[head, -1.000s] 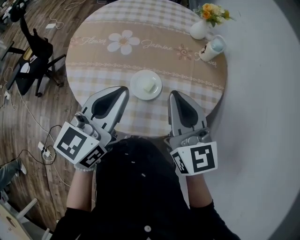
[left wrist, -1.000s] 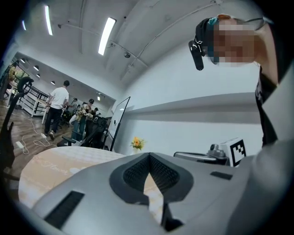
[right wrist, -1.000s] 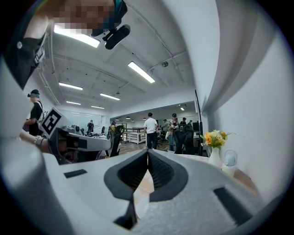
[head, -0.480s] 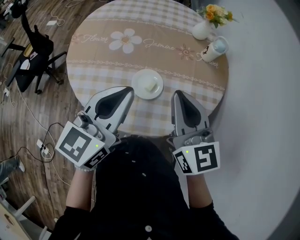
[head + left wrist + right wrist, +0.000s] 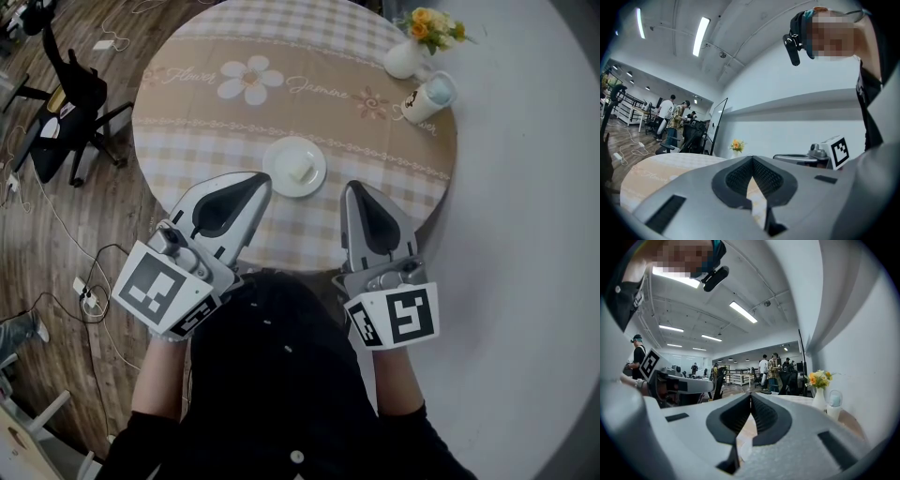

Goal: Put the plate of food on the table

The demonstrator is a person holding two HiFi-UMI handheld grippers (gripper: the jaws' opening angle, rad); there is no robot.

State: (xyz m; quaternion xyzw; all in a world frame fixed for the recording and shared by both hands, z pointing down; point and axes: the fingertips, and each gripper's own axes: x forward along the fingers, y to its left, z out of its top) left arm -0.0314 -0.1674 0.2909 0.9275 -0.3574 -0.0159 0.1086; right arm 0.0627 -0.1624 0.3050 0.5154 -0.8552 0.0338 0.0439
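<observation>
A small white plate (image 5: 294, 166) with a pale piece of food on it rests on the round table (image 5: 216, 131), near the table's front edge. My left gripper (image 5: 259, 180) hovers just left of the plate, jaws shut and empty. My right gripper (image 5: 351, 189) hangs to the plate's right, also shut with nothing in it. Neither touches the plate. In the left gripper view the closed jaws (image 5: 752, 159) point level over the tablecloth. The right gripper view shows its closed jaws (image 5: 751, 397) the same way, with a sliver of the plate (image 5: 745, 447) through the gap.
A white vase of yellow flowers (image 5: 411, 45) and a white cup (image 5: 424, 97) stand at the table's far right edge. A black office chair (image 5: 66, 103) and cables lie on the wooden floor at the left. A white wall (image 5: 525, 187) runs along the right. Several people stand far off.
Both grippers have edged slightly toward the plate in the picture and stay shut. The plate has not moved on the table.
</observation>
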